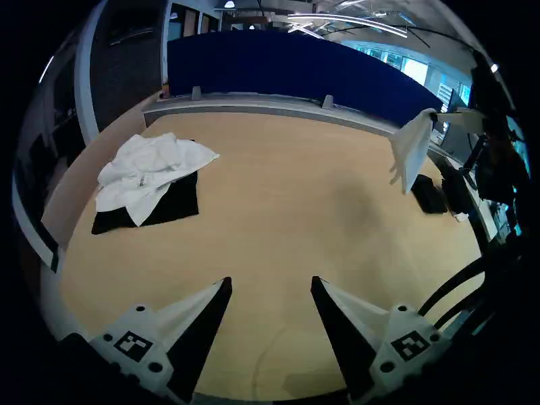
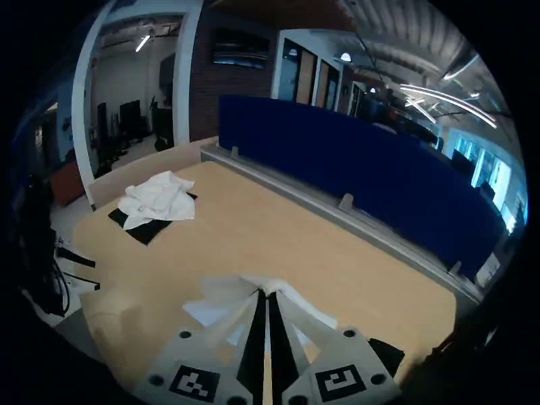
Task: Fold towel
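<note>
Now your right gripper (image 2: 268,294) pinches the limp white cloth towel (image 2: 226,300), btm edge hidden behind fingers; left gripper view shows it hanging at 2 o'clock. Your left gripper (image 1: 270,283) gapes empty over pale wood table (image 1: 290,202).

The right gripper (image 2: 266,295) has its two fingers pressed together, almost no gap between them, pinching a fold of a white towel (image 2: 219,300) at the tips. The towel spreads out to either side of the fingers and hangs above the wooden table (image 2: 283,229). At the table's far left corner lies a crumpled heap of white cloth (image 2: 158,197) – it rests on a black cloth (image 2: 145,231) whose edges show beneath it, well apart from the gripper. A blue divider (image 2: 358,169) runs along the table's far edge, with a grey rail (image 2: 317,202) at its foot. A small black object (image 2: 388,354) lies just right of the gripper's body.
</note>
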`<state>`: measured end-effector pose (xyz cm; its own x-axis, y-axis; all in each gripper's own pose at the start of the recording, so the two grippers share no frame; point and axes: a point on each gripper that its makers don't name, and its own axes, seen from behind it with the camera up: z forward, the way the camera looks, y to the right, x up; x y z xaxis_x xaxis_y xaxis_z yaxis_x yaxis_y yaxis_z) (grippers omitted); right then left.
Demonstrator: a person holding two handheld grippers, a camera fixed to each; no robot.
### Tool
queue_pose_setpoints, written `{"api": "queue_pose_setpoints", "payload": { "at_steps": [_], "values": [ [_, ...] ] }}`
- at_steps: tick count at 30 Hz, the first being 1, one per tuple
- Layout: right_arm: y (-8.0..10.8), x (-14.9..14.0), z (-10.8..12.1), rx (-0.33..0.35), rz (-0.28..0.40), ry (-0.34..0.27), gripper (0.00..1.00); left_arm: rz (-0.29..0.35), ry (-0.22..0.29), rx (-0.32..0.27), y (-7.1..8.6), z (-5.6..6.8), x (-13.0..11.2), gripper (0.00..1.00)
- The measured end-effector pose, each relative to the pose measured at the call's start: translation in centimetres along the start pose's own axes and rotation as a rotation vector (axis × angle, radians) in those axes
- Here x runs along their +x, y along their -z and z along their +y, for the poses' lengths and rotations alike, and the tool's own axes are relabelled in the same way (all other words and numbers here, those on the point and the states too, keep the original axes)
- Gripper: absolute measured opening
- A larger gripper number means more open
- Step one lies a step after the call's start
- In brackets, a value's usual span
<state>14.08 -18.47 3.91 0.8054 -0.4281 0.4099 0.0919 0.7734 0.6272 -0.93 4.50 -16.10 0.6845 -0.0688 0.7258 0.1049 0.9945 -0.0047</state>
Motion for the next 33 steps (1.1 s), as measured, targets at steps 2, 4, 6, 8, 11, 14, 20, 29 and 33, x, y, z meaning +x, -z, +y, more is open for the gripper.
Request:
{"api": "queue_pose_setpoints", "payload": {
  "at_steps": [2,4,6,8,11,14,20,29,33],
  "values": [
    [0.1,0.0,0.9,-0.005,-0.001,0.000,0.03,-0.001,-0.001,0.003,0.0,0.0,0.0,0.87],
    [0.2,0.0,1.7,-0.009,-0.003,0.000,0.03,-0.002,0.000,0.004,0.0,0.1,0.0,0.87],
    [0.3,-0.1,2.7,-0.015,-0.007,0.001,0.03,-0.003,0.001,0.006,0.1,0.1,0.0,0.87],
    [0.4,-0.2,3.7,-0.022,-0.012,0.003,0.03,-0.005,0.002,0.007,0.1,0.2,0.0,0.87],
    [0.4,-0.4,5.4,-0.036,-0.019,0.001,0.02,-0.008,0.004,0.010,-0.1,0.3,0.0,0.87],
    [0.5,-0.6,7.1,-0.048,-0.023,-0.005,0.03,-0.010,0.004,0.015,-0.3,0.2,0.1,0.87],
    [0.8,-1.4,10.7,-0.071,-0.037,-0.018,0.02,-0.015,-0.004,0.022,-0.4,0.3,0.2,0.87],
    [0.8,-2.5,15.9,-0.110,-0.066,-0.024,0.03,-0.024,-0.013,0.030,-0.2,0.6,0.3,0.87],
    [0.7,-2.9,18.4,-0.129,-0.076,-0.032,0.02,-0.026,-0.014,0.034,-0.3,0.8,0.3,0.87]
  ]
}}
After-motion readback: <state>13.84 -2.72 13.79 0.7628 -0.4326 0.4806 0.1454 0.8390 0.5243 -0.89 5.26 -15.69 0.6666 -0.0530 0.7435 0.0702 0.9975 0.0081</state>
